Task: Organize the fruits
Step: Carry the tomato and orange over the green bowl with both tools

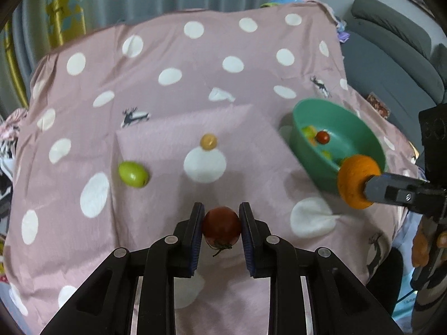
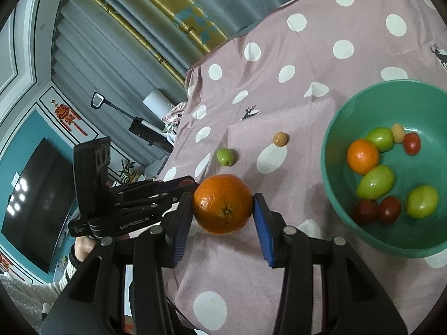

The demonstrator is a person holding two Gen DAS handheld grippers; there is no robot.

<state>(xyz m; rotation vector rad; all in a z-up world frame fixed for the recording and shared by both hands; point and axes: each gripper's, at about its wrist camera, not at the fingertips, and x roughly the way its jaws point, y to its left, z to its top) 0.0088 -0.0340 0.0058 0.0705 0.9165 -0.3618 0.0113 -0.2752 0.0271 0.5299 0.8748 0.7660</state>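
pink polka-dot cloth (image 1: 156,55) covers the whole surface. green bowl (image 2: 335,150) sits at the right, holding green, red and orange fruits. right gripper (image 2: 223,209) pinches an orange (image 2: 222,203) between its blue pads, just left of the bowl and above the cloth. left gripper (image 1: 222,223) has its jaws pressed onto a red tomato (image 1: 221,225), stem toward the camera, at the near middle. green fruit (image 1: 132,174) lies loose on the cloth to the left. small yellow-brown fruit (image 1: 208,141) lies farther back, near the centre.
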